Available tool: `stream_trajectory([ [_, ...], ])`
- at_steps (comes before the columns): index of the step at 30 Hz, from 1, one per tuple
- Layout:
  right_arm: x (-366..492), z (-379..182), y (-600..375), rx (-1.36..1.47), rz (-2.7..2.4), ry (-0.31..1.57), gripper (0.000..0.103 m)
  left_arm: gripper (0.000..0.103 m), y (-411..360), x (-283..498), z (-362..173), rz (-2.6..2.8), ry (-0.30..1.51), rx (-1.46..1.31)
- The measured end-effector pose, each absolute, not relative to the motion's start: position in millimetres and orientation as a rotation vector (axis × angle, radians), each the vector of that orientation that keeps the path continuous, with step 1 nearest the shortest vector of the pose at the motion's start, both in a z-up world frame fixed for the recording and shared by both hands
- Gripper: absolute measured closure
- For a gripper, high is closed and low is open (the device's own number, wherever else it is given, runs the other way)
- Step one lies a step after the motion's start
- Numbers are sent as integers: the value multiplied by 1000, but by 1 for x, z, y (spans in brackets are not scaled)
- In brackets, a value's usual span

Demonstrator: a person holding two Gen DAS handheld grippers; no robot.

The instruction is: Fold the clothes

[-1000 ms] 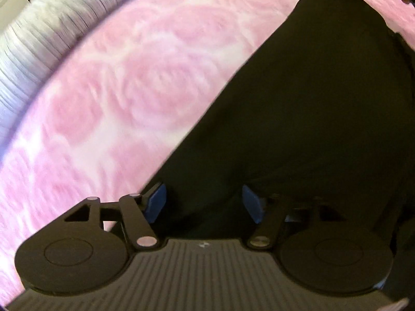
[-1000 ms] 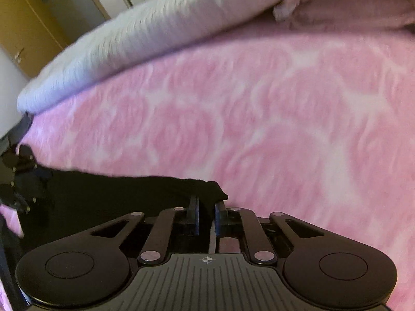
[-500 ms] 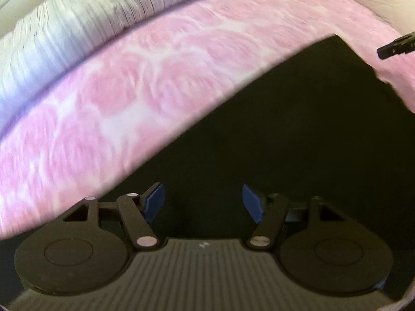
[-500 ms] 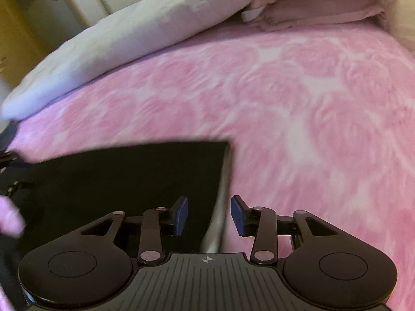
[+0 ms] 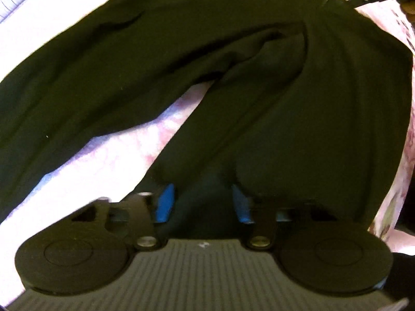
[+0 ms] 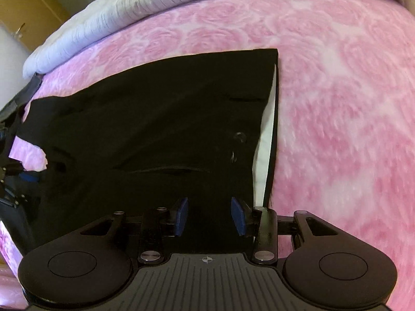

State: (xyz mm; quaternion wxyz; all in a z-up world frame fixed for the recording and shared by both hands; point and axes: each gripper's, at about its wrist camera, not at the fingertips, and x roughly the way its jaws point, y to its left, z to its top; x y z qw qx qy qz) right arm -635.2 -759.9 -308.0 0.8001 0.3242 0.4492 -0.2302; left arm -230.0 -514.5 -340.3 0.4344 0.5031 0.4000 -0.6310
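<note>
My left claw point(image 5: 201, 202): jaws apart, over the black garment point(image 5: 259, 90).
My right claw point(image 6: 209, 216): spread wide, empty, above it.
Bedspread point(image 6: 337, 103): pink.

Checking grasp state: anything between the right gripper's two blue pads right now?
In the right wrist view, the right gripper is open. Only the black garment shows between its blue pads, lying on the pink bedspread; neither pad visibly touches it.
</note>
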Motion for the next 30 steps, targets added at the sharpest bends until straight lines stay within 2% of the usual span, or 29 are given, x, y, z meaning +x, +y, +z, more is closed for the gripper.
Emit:
stream_trajectory([
  [2,-636,-311,-767,709,-541,956,62,83,-515,-231,-331,-1587,963,1254],
  [5,-638,-307,-772,716,-588,926,62,81,-520,-233,-311,-1615,924,1192],
  [8,-636,-312,-771,724,-556,947,62,56,-533,-246,-290,-1683,867,1084],
  [9,-635,-315,-770,724,-546,957,62,55,-538,-253,-289,-1703,855,1071],
  [10,-636,-316,-769,722,-546,957,66,55,-544,-260,-288,-1722,845,1063],
  [11,-638,-314,-770,723,-558,957,92,55,-549,-268,-288,-1741,834,1054],
  [12,-640,-310,-770,726,-574,956,103,55,-554,-275,-287,-1759,824,1044],
  [18,-645,-254,-768,641,-546,812,103,55,-584,-313,-290,-1845,778,998],
  [21,-639,-252,-787,634,-561,749,103,55,-583,-317,-309,-1819,789,1033],
  [25,-636,-280,-804,675,-537,804,103,55,-581,-321,-320,-1811,795,1049],
  [27,-644,-293,-807,729,-526,818,98,52,-579,-325,-319,-1832,788,1052],
  [28,-648,-296,-803,734,-520,826,88,52,-578,-327,-320,-1841,784,1057],
  [29,-652,-299,-799,736,-509,832,69,51,-579,-329,-323,-1840,787,1062],
  [30,-656,-302,-792,741,-492,843,61,51,-580,-330,-326,-1836,791,1068],
])
